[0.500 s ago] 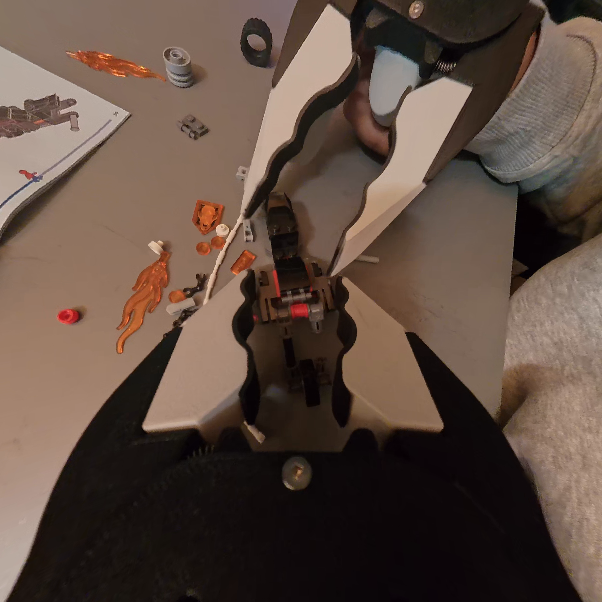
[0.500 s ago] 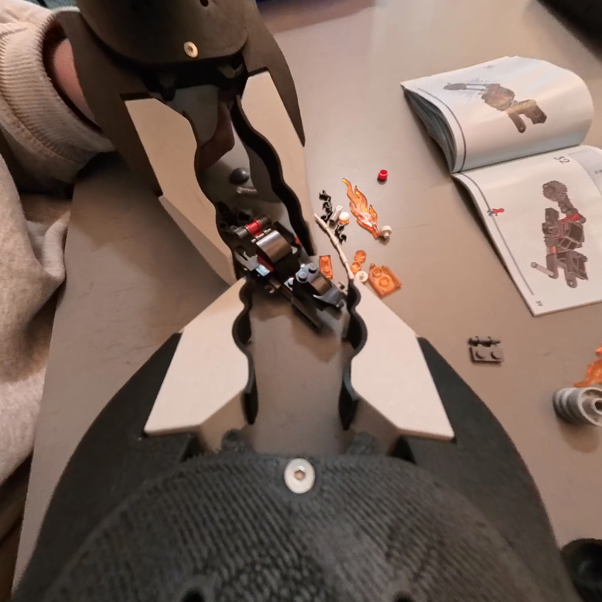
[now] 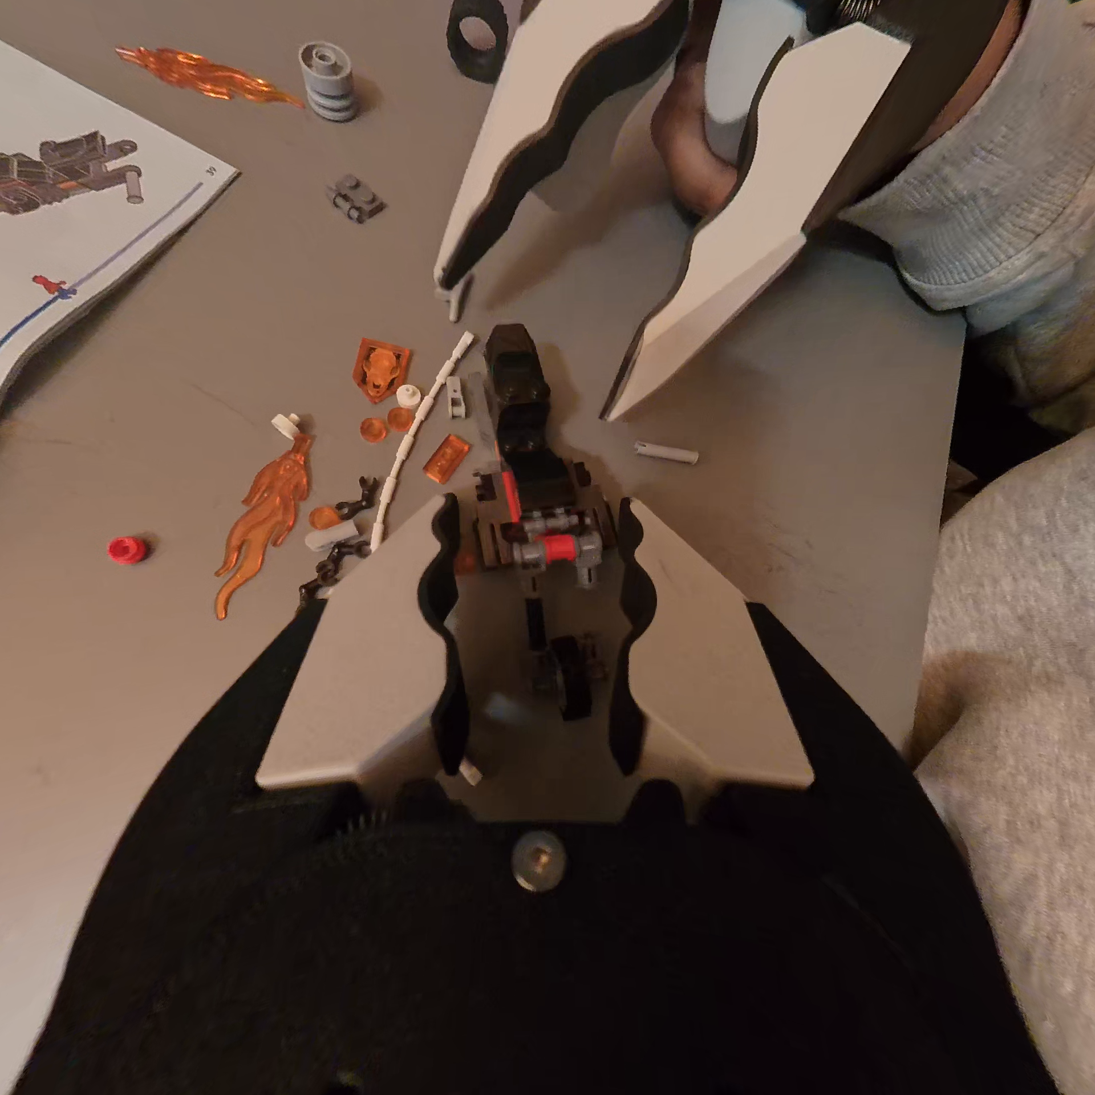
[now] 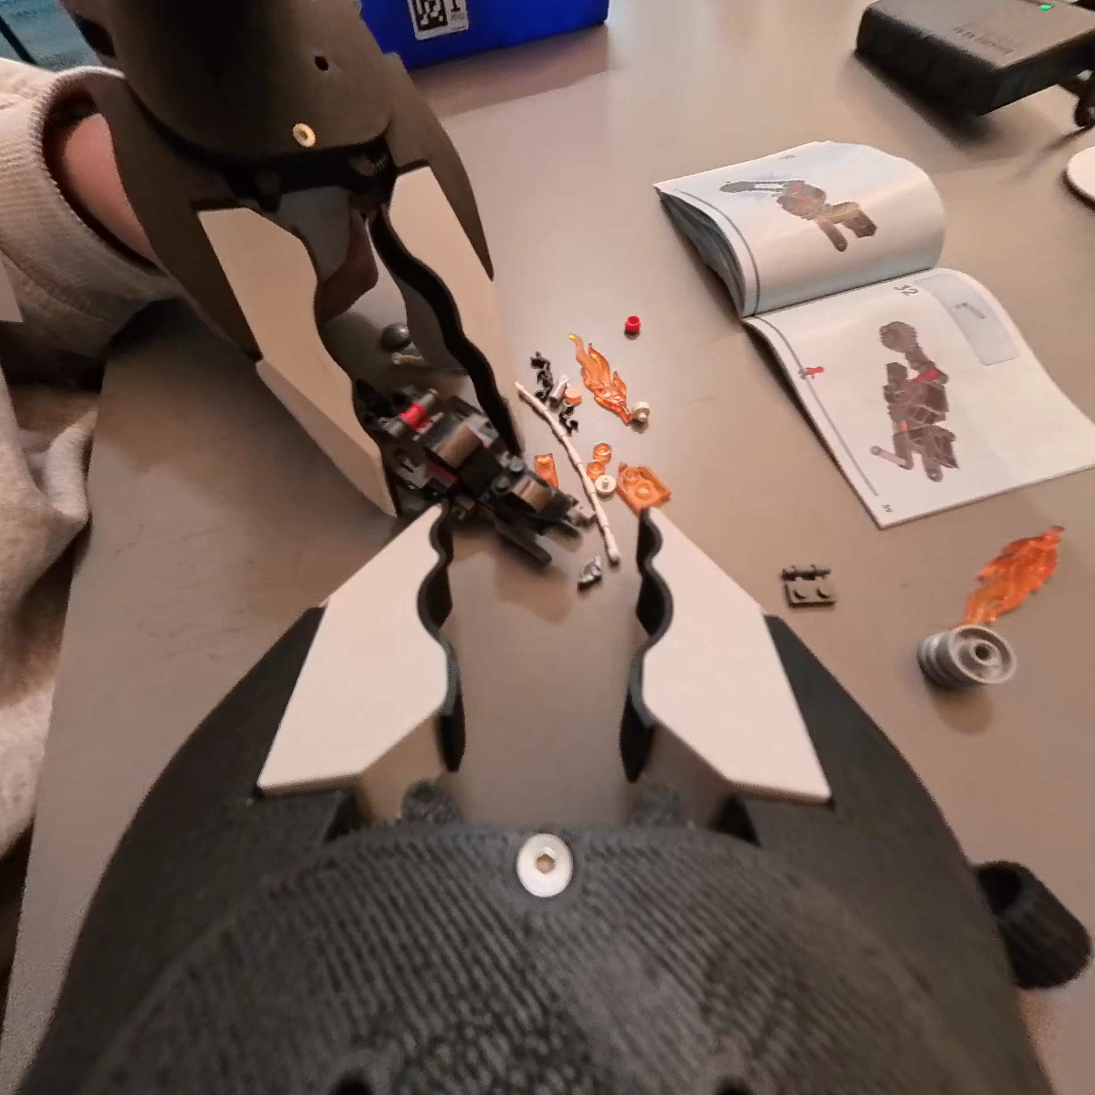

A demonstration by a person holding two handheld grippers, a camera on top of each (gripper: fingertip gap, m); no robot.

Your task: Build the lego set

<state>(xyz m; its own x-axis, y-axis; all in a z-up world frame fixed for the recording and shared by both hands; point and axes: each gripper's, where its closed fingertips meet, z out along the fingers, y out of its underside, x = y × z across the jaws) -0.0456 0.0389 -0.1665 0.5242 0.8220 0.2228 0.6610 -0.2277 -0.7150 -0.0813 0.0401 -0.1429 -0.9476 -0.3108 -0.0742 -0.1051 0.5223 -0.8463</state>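
The dark lego model [image 3: 536,521], black and grey with red parts, lies on the grey table [image 3: 770,533]. My left gripper [image 3: 536,503] is shut on its body; the model's black front end sticks out past the fingertips. In the right wrist view the left gripper [image 4: 456,492] flanks the model [image 4: 468,462]. My right gripper [image 4: 542,515] is open and empty, its tips just short of the model's front end. In the left wrist view it [image 3: 530,349] hovers above that end, apart from it.
Loose parts lie beside the model: orange flames [image 3: 266,509] [image 4: 1013,572], a white chain [image 3: 415,432], a red stud [image 3: 125,549], a white bar [image 3: 666,453], a grey hub [image 4: 966,655], a dark plate [image 4: 809,586], a black tyre [image 3: 477,35]. The open booklet [image 4: 889,385] lies beyond. The gap from one gripper's tips to the other's is roughly 5 cm.
My right gripper has let go of the model's front end, opened wider and drawn back from it. My left gripper still holds the model in place.
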